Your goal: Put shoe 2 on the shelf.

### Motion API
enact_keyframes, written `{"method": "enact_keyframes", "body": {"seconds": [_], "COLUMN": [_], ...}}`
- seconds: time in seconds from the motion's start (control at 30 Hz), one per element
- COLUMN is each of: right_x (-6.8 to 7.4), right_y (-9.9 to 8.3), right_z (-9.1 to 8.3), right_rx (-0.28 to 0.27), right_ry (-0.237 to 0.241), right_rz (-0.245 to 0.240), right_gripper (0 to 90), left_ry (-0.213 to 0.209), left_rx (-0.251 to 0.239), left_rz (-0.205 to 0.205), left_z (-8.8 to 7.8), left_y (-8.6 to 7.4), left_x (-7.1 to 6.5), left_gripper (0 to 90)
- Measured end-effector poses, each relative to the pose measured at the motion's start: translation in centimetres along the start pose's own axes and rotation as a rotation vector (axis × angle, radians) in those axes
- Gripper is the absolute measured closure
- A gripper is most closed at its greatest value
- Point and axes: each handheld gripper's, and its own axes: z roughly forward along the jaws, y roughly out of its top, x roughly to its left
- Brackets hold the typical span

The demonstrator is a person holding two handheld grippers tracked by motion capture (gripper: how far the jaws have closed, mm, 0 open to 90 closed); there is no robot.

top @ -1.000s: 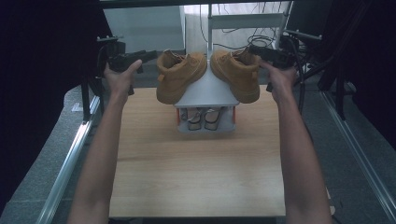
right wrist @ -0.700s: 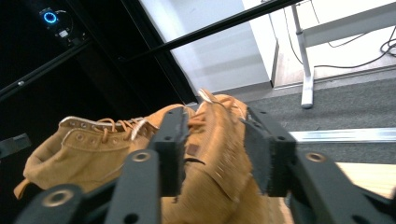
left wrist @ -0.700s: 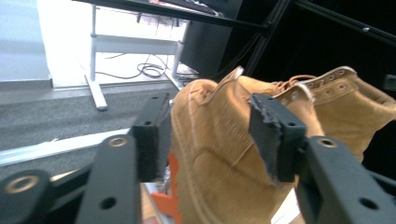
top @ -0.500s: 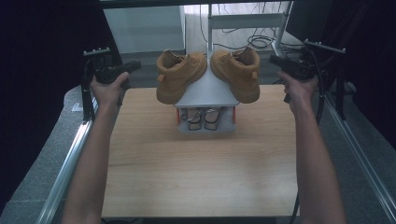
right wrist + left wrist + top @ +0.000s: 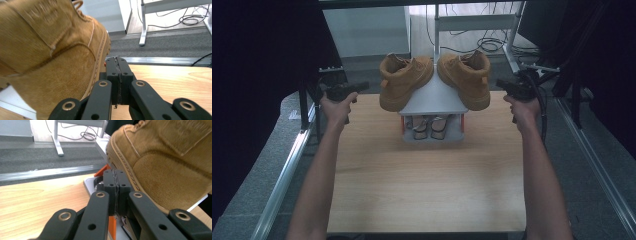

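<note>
Two tan boots sit on top of a small grey shoe rack at the far middle of the wooden table: left boot on the rack's left half, right boot on its right half, a pair of sandals on the shelf below. Left gripper hangs just left of the rack near the left boot, jaws just closed, pressed flat together with nothing between them. Right gripper is just right of the rack near the right boot, jaws also just closed tight on nothing; neither touches a boot.
</note>
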Motion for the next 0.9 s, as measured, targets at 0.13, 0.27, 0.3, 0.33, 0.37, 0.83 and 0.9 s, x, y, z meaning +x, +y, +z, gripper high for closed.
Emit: {"method": "enact_keyframes", "body": {"seconds": [0.13, 0.27, 0.3, 0.33, 0.37, 0.83, 0.9], "right_x": [1.1, 2.3, 2.4, 2.3, 2.3, 3.6, 3.6], "right_y": [-0.2, -0.4, -0.4, -0.4, -0.4, -0.8, -0.8], "right_z": [0.9, 1.3, 1.2, 1.2, 1.2, 2.3, 2.4], "right_rx": [0.001, -0.005, -0.007, -0.005, -0.005, -0.025, -0.025], "right_ry": [0.017, -0.004, -0.011, -0.012, -0.007, 0.018, 0.016], "right_rz": [-0.039, -0.097, -0.095, -0.096, -0.091, -0.095, -0.092], "right_gripper": [89.2, 89.2, 89.2, 89.2, 89.3, 89.3, 89.3], "left_ry": [-0.022, -0.019, -0.011, -0.008, -0.013, -0.014, -0.022], "left_rx": [0.020, 0.028, 0.031, 0.032, 0.031, 0.006, -0.001], "left_rz": [0.022, 0.050, 0.054, 0.053, 0.048, 0.012, 0.008], "left_z": [1.2, 1.9, 1.9, 1.9, 1.9, 2.2, 2.1], "left_y": [0.1, 0.4, 0.5, 0.5, 0.5, 0.6, 0.7], "left_x": [-1.4, -2.8, -3.0, -3.0, -2.9, -3.0, -2.9], "left_gripper": [89.4, 89.4, 89.5, 89.5, 89.6, 89.9, 89.9]}}
